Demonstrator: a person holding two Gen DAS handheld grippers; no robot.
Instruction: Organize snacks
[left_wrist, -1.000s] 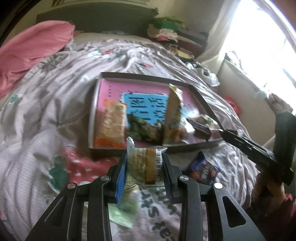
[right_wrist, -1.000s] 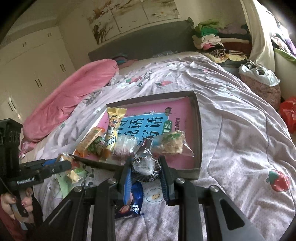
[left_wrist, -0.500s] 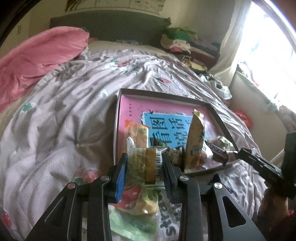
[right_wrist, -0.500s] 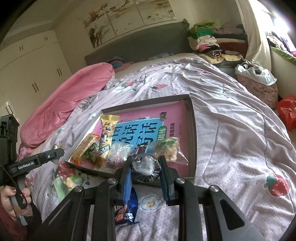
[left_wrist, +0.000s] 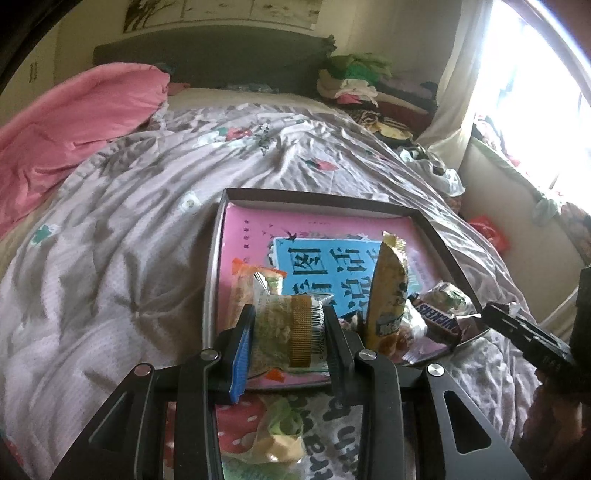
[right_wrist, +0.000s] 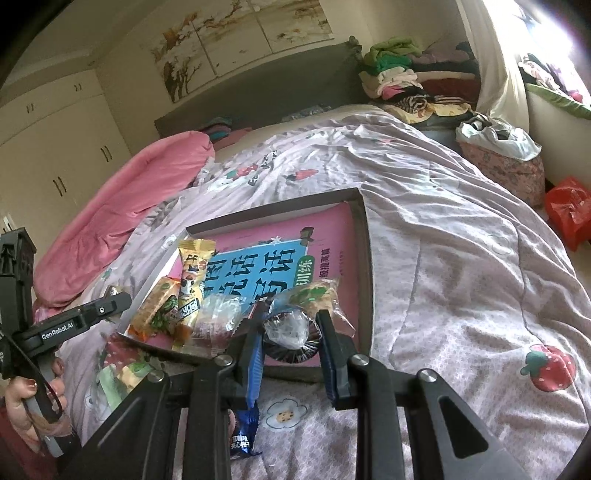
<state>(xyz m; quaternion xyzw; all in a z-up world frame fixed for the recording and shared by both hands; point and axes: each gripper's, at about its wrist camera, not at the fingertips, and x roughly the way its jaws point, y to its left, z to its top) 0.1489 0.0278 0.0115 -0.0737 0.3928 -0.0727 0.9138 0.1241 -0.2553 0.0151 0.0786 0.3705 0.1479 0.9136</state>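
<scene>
Left gripper (left_wrist: 290, 332) clamped on a clear-wrapped snack pack (left_wrist: 288, 334) with a gold band and barcode, pads pressing both sides, pack held over the near left corner of the tray (left_wrist: 317, 195). Right gripper (right_wrist: 290, 339) pinched on a round dark-rimmed snack in clear wrap (right_wrist: 290, 330), held above the tray's near edge.

Tray: dark-rimmed, shallow, lying on the quilt (left_wrist: 110, 240), lined with a pink and blue printed sheet (left_wrist: 325, 254).

Left wrist view only:
- Snickers bar (left_wrist: 437, 321) in the tray's near right corner, right gripper's fingertip just beside it
- tall yellow pouch (left_wrist: 388, 295) standing upright mid-tray
- pale green packet (left_wrist: 284, 435) on the quilt just outside the tray's near edge, under the left gripper
- bright window (left_wrist: 535, 92) well right of the tray

Right wrist view only:
- person's hand (right_wrist: 33, 402) on the left gripper's handle, well left of the tray
- blue packet (right_wrist: 243, 432) on the quilt just outside the tray's near edge, below the right gripper
- clear bag of pale biscuits (right_wrist: 314, 295) in the tray just behind the held round snack
- orange-green packet (right_wrist: 155, 314) and a clear-wrapped reddish cake (right_wrist: 216, 321) along the tray's near left
- wardrobe doors (right_wrist: 55, 147) far left beyond the tray, wall paintings (right_wrist: 240, 44) above the headboard

Both views: pink duvet (left_wrist: 74, 122) far left of the tray, clothes pile (right_wrist: 399, 70) beyond its far right.
</scene>
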